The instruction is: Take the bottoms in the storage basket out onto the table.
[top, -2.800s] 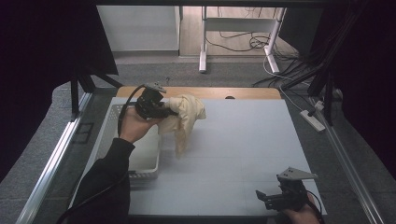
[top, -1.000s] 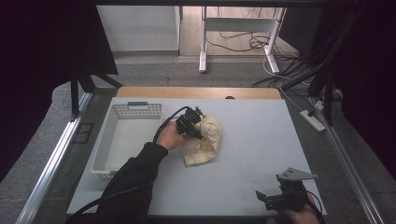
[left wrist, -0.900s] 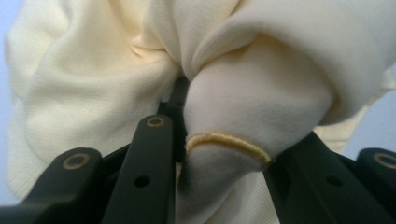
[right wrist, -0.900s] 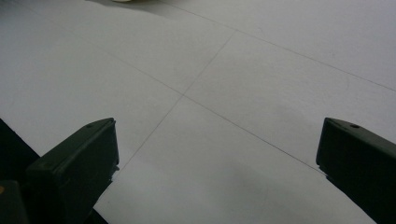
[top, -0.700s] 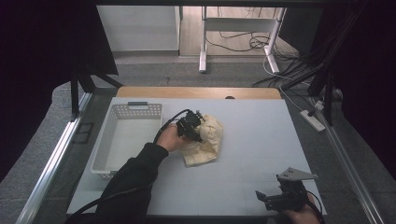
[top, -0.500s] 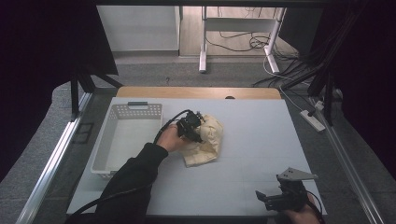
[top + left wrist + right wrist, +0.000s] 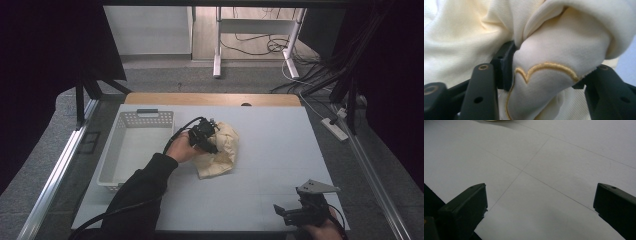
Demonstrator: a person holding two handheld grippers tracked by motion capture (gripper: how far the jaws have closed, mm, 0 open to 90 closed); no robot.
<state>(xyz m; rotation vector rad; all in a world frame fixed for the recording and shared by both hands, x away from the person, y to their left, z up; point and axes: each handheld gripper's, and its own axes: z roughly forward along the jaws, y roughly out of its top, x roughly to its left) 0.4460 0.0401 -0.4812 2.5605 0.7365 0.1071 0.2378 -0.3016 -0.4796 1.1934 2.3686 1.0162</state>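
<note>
**Cream cloth at mid-table, jaws loosening**

Lies crumpled near the middle of the table, toward the far edge: cream cloth. Just beside it, along the left edge, stands a white basket. Left gripper on the cloth, jaws just been opening, a stitched fold bulging between them. Right gripper at the near right corner, well apart, jaws spread wide over bare table.

Black long sleeve; black hand-held gripper with trailing black cable; grey three-cornered plate; screw-holed black jaws.
</note>
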